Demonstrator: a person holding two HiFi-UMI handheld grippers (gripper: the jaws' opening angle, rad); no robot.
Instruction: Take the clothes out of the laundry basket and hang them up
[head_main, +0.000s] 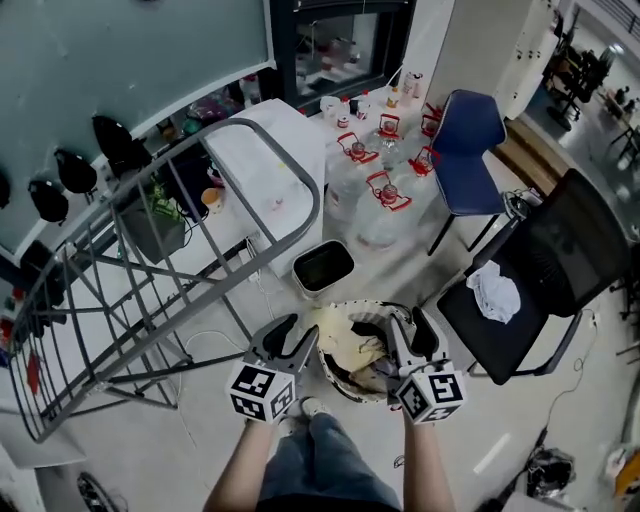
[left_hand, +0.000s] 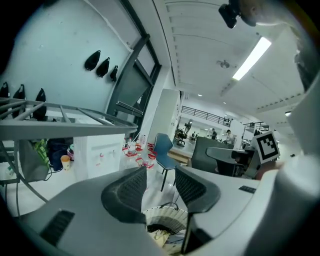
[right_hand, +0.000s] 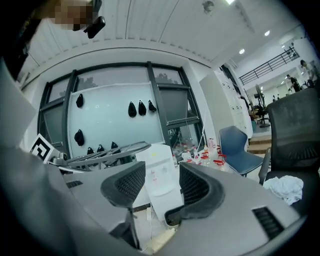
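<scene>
The laundry basket (head_main: 345, 385) sits on the floor with clothes (head_main: 350, 345) heaped inside it; the left gripper (head_main: 292, 332) hangs over the basket's left rim, jaws apart with nothing between them; the right gripper (head_main: 408, 330) hangs over its right rim, likewise parted and empty; the drying rack (head_main: 150, 290) stands left of the basket; a black chair (head_main: 570, 245) bearing a white cloth (head_main: 497, 293) stands to its right.

You have no legible words, numbers or brands here; the left marker cube (head_main: 262, 391) and the right marker cube (head_main: 431, 395) show only black-and-white square patterns.
</scene>
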